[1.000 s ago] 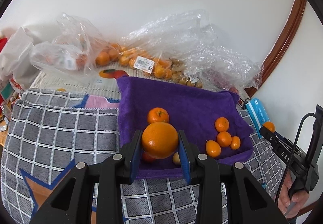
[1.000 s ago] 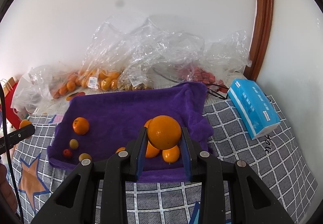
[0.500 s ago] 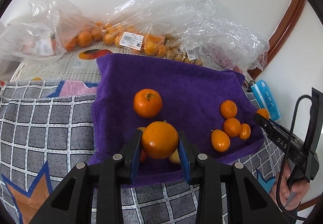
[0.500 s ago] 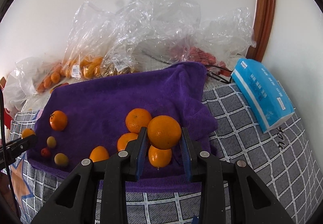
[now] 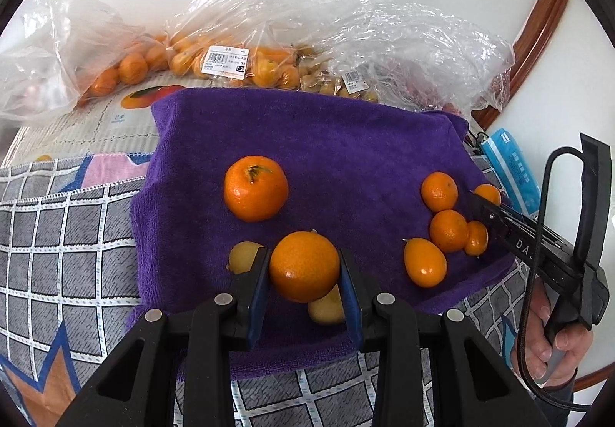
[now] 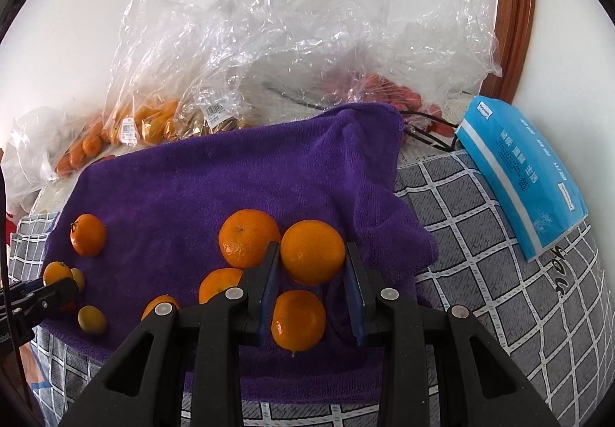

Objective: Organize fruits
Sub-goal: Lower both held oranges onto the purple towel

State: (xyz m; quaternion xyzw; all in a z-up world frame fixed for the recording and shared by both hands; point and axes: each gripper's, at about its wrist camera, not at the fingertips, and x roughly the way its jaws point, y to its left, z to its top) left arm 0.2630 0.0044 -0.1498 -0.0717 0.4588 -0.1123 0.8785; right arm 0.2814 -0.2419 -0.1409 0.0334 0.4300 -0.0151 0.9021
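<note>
A purple towel [image 5: 346, 142] [image 6: 215, 181] lies on a checked cloth and carries loose fruit. My left gripper [image 5: 303, 269] is shut on a round orange [image 5: 304, 266], low over the towel's near left part, beside a larger orange [image 5: 255, 188] and two small yellow fruits [image 5: 243, 256]. My right gripper [image 6: 312, 254] is shut on another orange [image 6: 312, 251], just above a cluster of several oranges [image 6: 246, 236] on the towel's near right. The same right gripper [image 5: 485, 201] shows from the side in the left wrist view, with an orange at its tip.
Clear plastic bags [image 5: 292, 27] of oranges and other fruit are heaped against the white wall behind the towel. A blue tissue pack [image 6: 526, 173] lies on the checked cloth [image 6: 499, 273] to the right. A hand [image 5: 553, 346] grips the right tool's handle.
Both grippers have come down and forward toward the towel, each still holding its orange. The fruit on the towel looks larger and nearer in both views.
</note>
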